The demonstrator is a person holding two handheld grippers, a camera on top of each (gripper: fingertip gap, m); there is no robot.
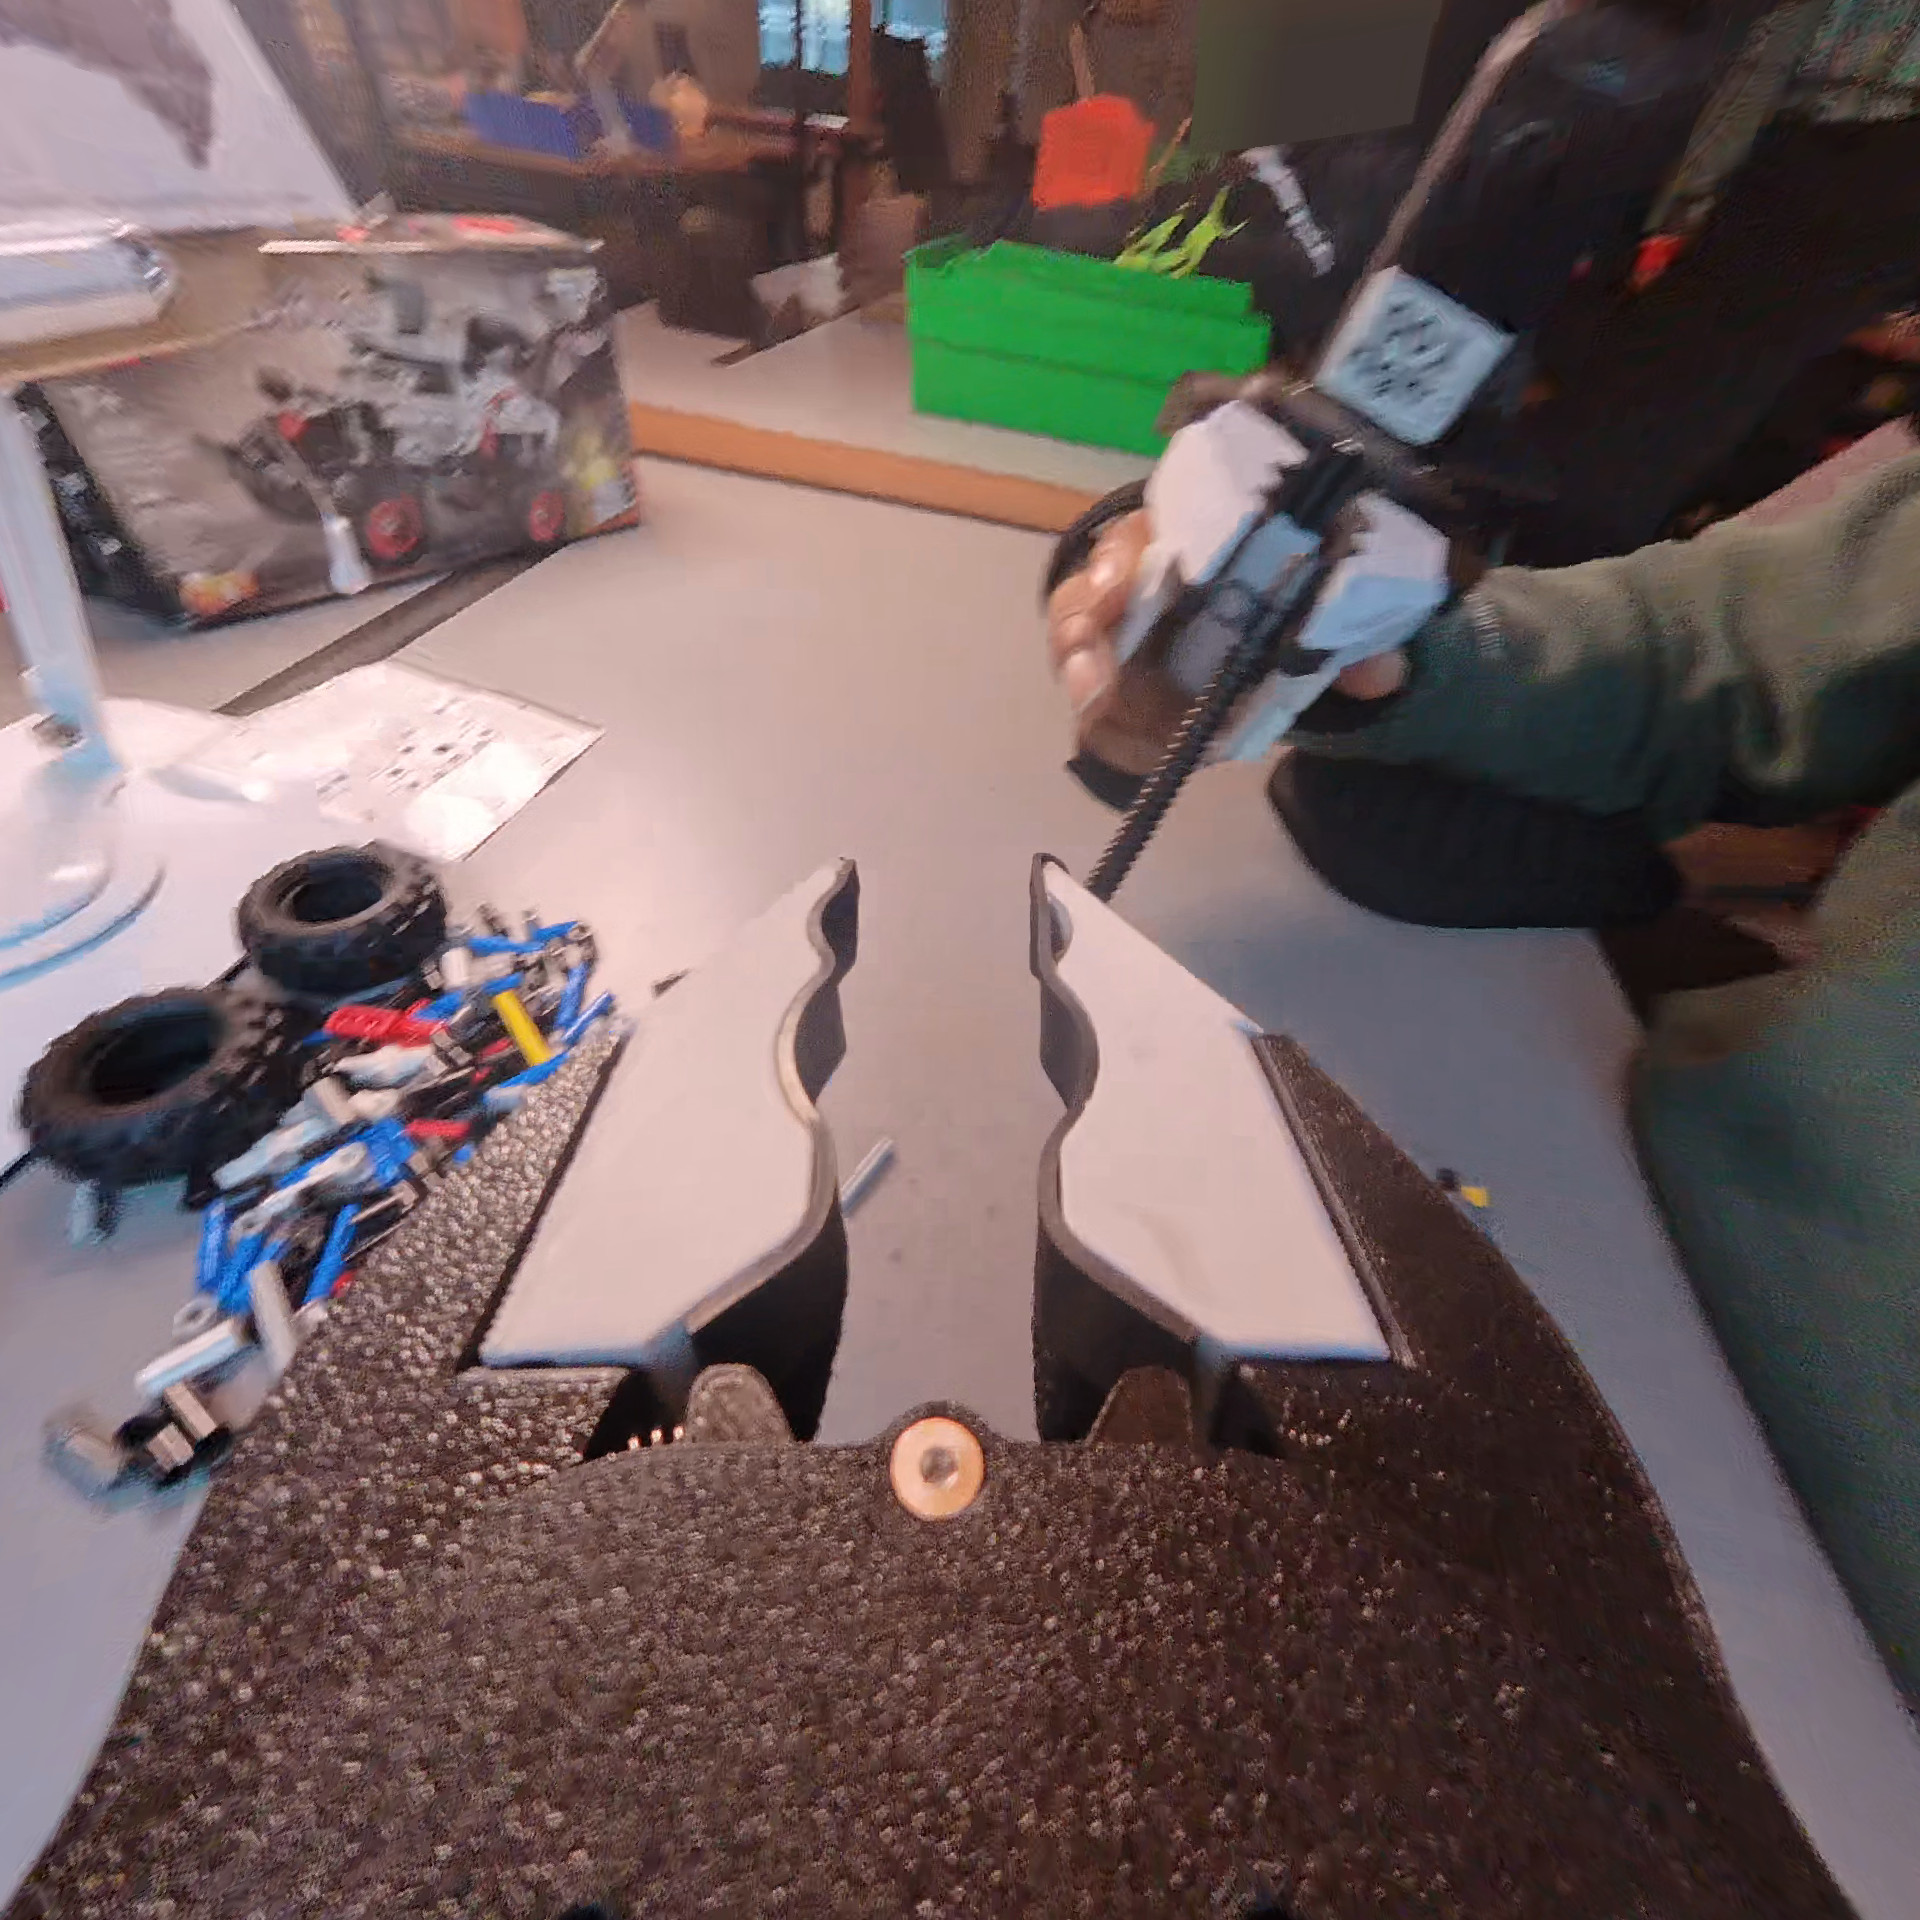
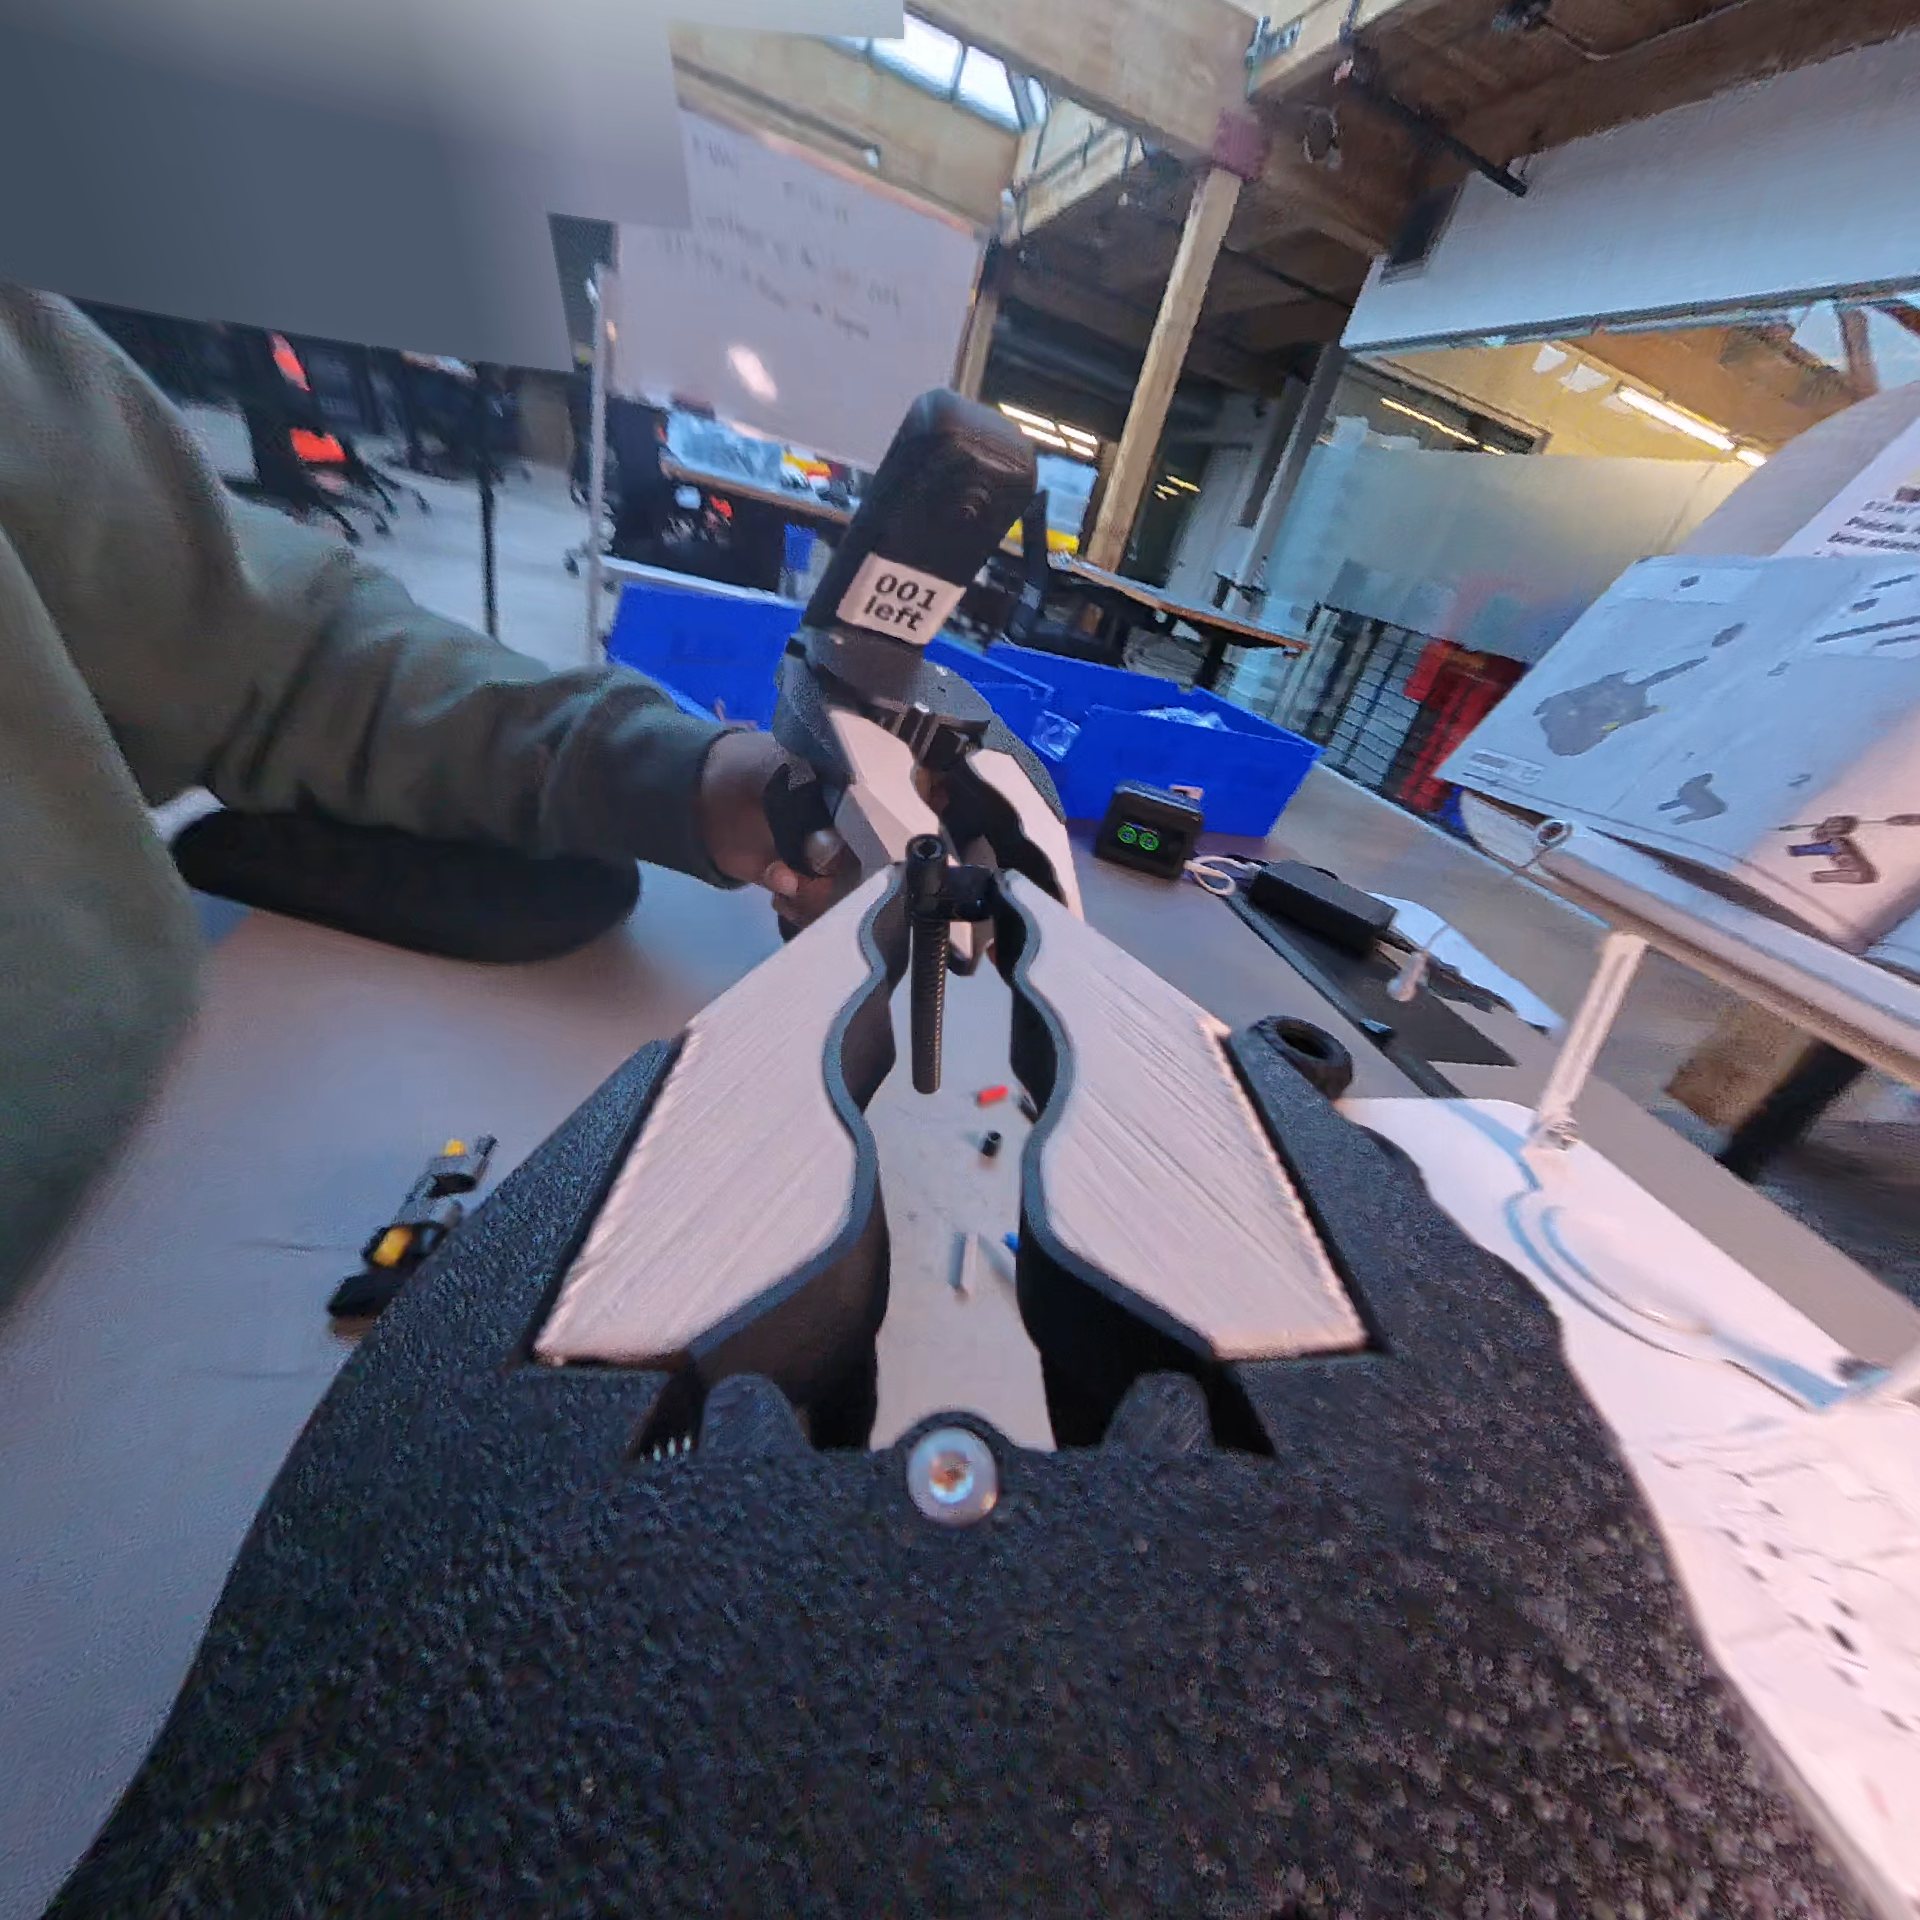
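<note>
Left gripper: the left gripper (image 1: pixel 945 883) has its two pale grey fingers set wide apart, with nothing between them; it hangs a little above the grey table top (image 1: pixel 831 675).
Right gripper: the right gripper (image 2: pixel 940 899) is narrow at the tips and pinches the upper part of a long black ridged rod (image 2: pixel 928 977).
Rod: it hangs down from the right fingertips, not touching the table; in the left wrist view its lower end is just beside the right fingertip of the left gripper, and contact cannot be told.
Under the right fingers: a small red piece (image 2: pixel 992 1093), a small black piece (image 2: pixel 989 1143) and a grey pin (image 2: pixel 964 1262) lie loose on the table.
Left of the left gripper: a pile of blue, black, red and grey plastic building parts (image 1: pixel 395 1060) with two black rubber tyres (image 1: pixel 332 914) at its far side.
Farther: a white printed sheet (image 1: pixel 416 748) lies flat; behind it stands a dark cardboard toy box (image 1: pixel 343 416).
Right side: an open booklet on a clear stand (image 2: pixel 1714 727).
Background: a green plastic crate (image 1: pixel 1070 332) and blue plastic bins (image 2: pixel 1174 758).
</note>
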